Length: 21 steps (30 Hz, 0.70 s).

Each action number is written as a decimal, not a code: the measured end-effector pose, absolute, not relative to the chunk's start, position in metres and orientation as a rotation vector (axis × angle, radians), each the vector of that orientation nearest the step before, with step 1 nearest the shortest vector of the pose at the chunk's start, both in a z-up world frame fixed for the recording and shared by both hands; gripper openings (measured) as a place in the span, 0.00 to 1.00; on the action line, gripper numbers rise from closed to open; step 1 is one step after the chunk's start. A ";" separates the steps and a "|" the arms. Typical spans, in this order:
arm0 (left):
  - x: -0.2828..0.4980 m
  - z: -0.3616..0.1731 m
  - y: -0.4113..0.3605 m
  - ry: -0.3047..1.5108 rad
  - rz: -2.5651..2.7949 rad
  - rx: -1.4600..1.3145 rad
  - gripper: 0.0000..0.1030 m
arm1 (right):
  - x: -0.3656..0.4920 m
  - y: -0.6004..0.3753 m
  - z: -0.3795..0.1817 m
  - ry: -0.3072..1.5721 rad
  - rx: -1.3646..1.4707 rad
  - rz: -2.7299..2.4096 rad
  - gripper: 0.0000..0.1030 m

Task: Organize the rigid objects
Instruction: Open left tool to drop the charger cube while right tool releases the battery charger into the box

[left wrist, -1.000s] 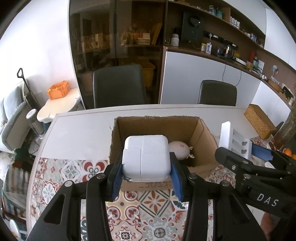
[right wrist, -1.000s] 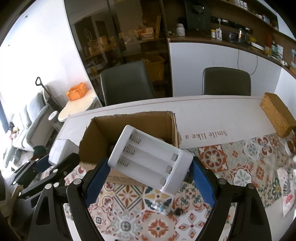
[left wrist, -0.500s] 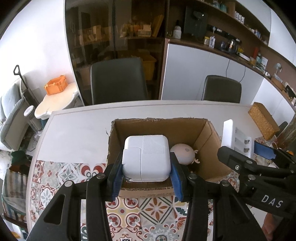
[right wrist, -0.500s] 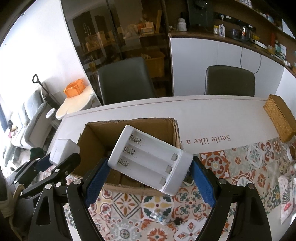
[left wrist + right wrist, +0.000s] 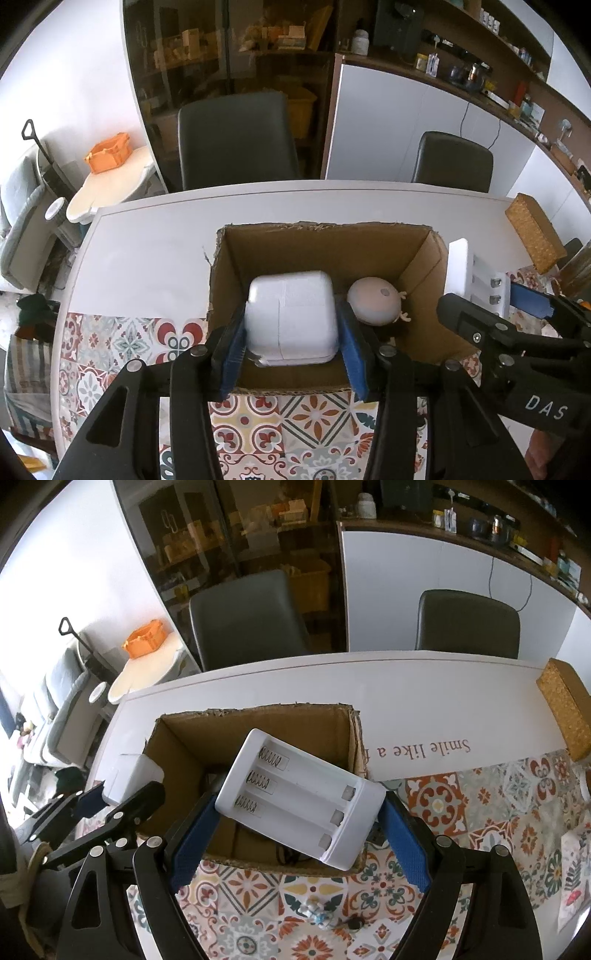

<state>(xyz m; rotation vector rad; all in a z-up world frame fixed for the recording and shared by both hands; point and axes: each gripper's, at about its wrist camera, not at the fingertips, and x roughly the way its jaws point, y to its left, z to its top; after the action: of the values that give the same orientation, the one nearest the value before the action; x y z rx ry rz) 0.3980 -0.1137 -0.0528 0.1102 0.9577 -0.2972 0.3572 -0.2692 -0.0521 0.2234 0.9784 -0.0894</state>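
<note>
On the table (image 5: 147, 258) stands an open cardboard box (image 5: 325, 236) holding a round pinkish toy (image 5: 375, 301) near its right wall. Over the box, the left gripper (image 5: 291, 343) pinches a white charger (image 5: 291, 317), and the right gripper (image 5: 299, 830) clamps a tilted white battery holder (image 5: 299, 801).

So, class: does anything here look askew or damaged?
Yes. The battery charger sits crooked in the right gripper, pinched corner to corner, and the cardboard box has a ragged, torn top rim.
</note>
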 end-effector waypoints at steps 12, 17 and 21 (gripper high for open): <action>0.391 -0.051 -0.079 0.936 -0.118 0.111 0.85 | 0.368 -0.257 -0.059 1.018 0.222 -0.050 0.84; 0.384 -0.050 -0.059 0.931 -0.032 0.099 0.91 | 0.374 -0.240 -0.064 1.036 0.200 -0.019 0.84; 0.379 -0.049 -0.049 0.924 -0.008 0.087 0.91 | 0.377 -0.231 -0.072 1.067 0.207 -0.021 0.85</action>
<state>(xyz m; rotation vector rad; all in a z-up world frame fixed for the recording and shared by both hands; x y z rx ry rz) 0.3793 -0.0490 -0.0490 0.0873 0.9237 -0.0078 0.3772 -0.2314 -0.0719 0.2066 1.0674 -0.0206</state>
